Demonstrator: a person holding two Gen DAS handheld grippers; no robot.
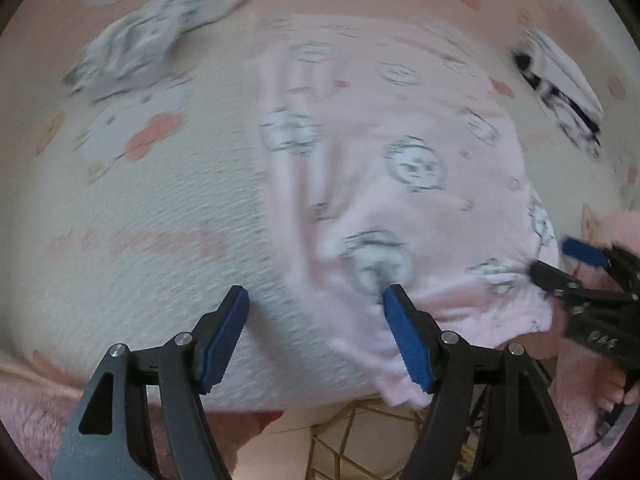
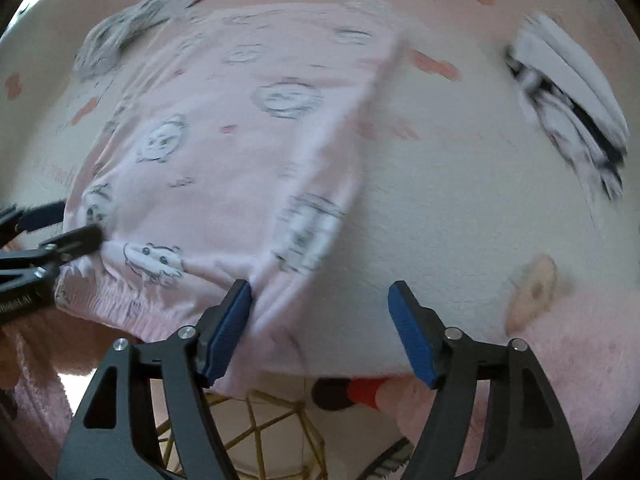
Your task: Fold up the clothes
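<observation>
**Grippers Poised at Hem of Pink Garment**

The left gripper [image 1: 316, 294] is seen with blue pads spread apart at lower centre, over the pink printed garment [image 1: 380, 168] laid across the bedspread [image 1: 140, 200]. The right gripper [image 2: 320, 290] is likewise held apart at the garment's right edge. A grey garment [image 1: 136, 48] is bunched upper left; a black-and-white one [image 2: 568, 92] is seen upper right.

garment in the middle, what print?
Pale pink garment with grey-outlined cartoon animal faces; clearest in right wrist view.

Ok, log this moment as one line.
fold clothes | left gripper open | right gripper open | pink garment flat, unheld
</observation>
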